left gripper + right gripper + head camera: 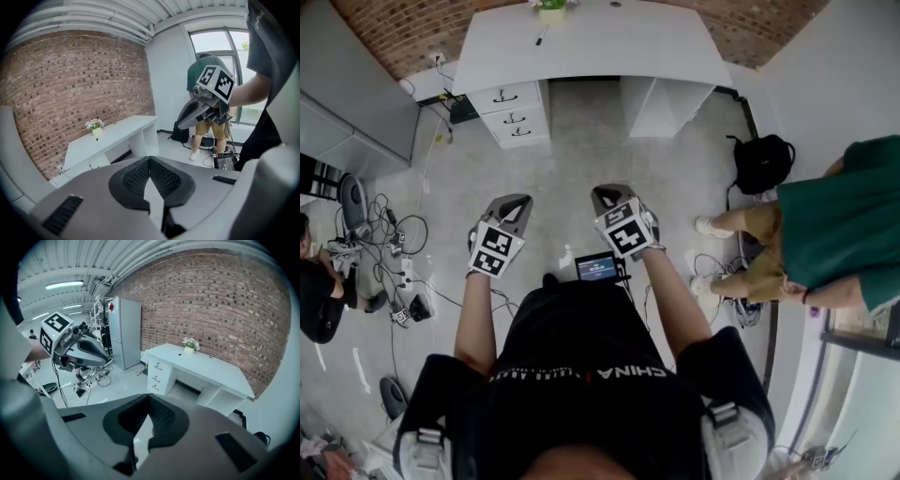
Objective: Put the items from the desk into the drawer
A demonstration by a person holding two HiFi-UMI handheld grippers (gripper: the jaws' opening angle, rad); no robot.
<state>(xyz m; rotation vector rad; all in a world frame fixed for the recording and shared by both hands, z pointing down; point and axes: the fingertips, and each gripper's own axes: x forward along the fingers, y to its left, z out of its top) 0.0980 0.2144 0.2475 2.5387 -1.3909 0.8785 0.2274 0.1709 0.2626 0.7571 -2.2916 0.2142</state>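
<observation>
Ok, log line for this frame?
stage: standing back from desk | left gripper: shut, empty | right gripper: shut, empty | drawers: closed | plant: on desk

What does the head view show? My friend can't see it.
Seen from above, a person holds a left hand-held gripper and a right hand-held gripper, both empty, over a grey floor, facing a white desk with three drawers by a brick wall. Another person in green is at the right.

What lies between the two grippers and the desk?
Only bare grey floor, as the head view shows; the left gripper and right gripper hang well short of the desk.
</observation>
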